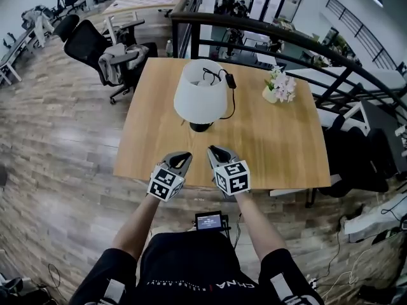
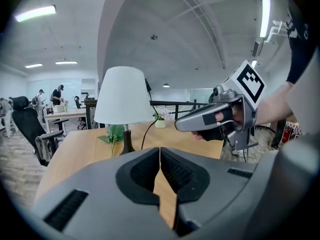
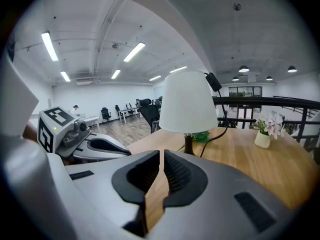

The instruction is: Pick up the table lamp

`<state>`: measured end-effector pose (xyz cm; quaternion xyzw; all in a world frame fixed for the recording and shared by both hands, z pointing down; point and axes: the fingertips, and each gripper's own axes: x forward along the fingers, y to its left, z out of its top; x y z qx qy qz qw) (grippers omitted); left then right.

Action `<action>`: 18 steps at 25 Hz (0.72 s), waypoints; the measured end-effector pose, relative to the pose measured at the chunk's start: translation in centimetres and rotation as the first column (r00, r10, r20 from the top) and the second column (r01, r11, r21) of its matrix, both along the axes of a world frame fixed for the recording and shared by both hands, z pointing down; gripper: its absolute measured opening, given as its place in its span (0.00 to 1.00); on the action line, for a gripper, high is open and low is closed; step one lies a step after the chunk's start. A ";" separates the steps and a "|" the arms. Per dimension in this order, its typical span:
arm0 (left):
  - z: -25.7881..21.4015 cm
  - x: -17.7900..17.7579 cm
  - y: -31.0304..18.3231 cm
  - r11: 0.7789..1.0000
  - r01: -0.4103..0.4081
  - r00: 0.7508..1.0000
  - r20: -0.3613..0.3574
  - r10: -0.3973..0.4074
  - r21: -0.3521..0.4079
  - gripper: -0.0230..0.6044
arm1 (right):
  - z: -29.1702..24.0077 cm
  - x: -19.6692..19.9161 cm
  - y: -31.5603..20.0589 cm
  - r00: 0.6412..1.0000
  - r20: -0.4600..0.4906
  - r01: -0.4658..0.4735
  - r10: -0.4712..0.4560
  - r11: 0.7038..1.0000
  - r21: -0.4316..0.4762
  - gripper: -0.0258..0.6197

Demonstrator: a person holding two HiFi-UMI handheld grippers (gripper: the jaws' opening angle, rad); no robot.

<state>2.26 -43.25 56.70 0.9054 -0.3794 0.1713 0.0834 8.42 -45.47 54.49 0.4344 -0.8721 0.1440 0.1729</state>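
The table lamp (image 1: 201, 94) stands upright in the middle of the surface (image 1: 280, 145). The left gripper (image 1: 180, 157) and right gripper (image 1: 217, 151) hover at its near edge, jaws pressed together and empty, since no grasp is begun yet.

The table (image 1: 273, 151) is light wood with a fine straight grain and a smooth, matt finish. The lamp (image 1: 200, 97) has a white, smooth, matt shade; whether it is cloth or paper cannot be told. Its base (image 1: 201, 126) is dark and smooth. The left gripper (image 1: 181, 155) and right gripper (image 1: 216, 150) have grey matt plastic shells, and their pads (image 2: 175, 171) are black and ribbed. The floor (image 1: 63, 170) is grey-brown wood plank with a faint sheen. The rail (image 1: 267, 30) looks like black painted metal.
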 end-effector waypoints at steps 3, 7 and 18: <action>0.7 0.2 -0.9 1.000 -0.012 1.000 0.012 0.012 -0.021 0.07 | 0.1 0.0 -1.2 1.000 0.016 -0.015 0.015 1.000 0.000 0.11; 0.3 0.2 -2.4 0.999 -0.033 0.999 -0.007 0.033 -0.027 0.07 | -0.2 0.3 -2.0 0.999 0.019 -0.051 0.051 0.999 -0.002 0.11; -1.6 -0.9 -4.0 0.996 -0.087 0.996 -0.002 0.087 0.018 0.07 | -3.4 -0.2 -3.1 0.989 0.029 -0.144 0.142 0.988 0.062 0.11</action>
